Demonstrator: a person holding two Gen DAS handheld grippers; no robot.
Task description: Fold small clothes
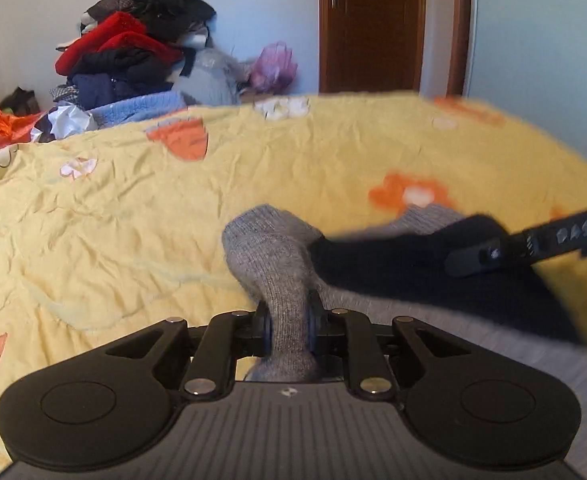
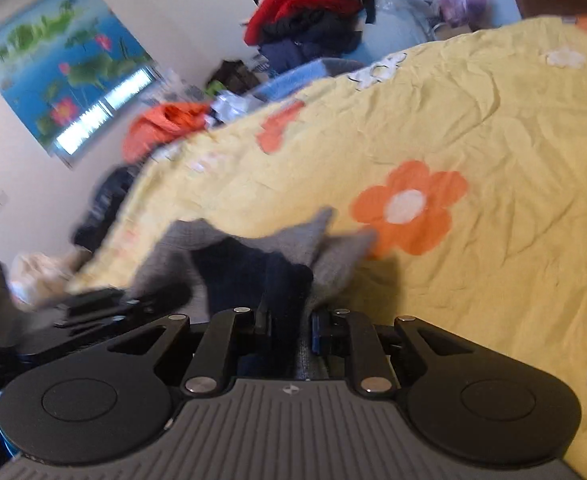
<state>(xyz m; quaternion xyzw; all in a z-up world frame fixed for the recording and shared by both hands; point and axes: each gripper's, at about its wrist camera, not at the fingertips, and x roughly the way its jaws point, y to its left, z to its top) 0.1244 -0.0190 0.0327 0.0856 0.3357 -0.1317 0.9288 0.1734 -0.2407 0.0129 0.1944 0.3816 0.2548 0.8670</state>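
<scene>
Left wrist view: both claws pinch a grey-and-black knit garment [image 1: 277, 264] over a yellow flowered quilt [image 1: 133, 200], clothes pile [image 1: 133, 56] behind.

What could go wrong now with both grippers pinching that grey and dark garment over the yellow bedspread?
The left gripper pinches only a narrow bunch of the grey and dark garment, so the knit might slip out. The right gripper grips bunched layers, so the fold may come out uneven. Both views are blurred; fast motion could drag the yellow bedspread.

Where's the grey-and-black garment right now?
Low centre in both wrist views, the grey-and-black garment lies on the yellow flowered bedspread, pinched by the left gripper and right gripper.
</scene>
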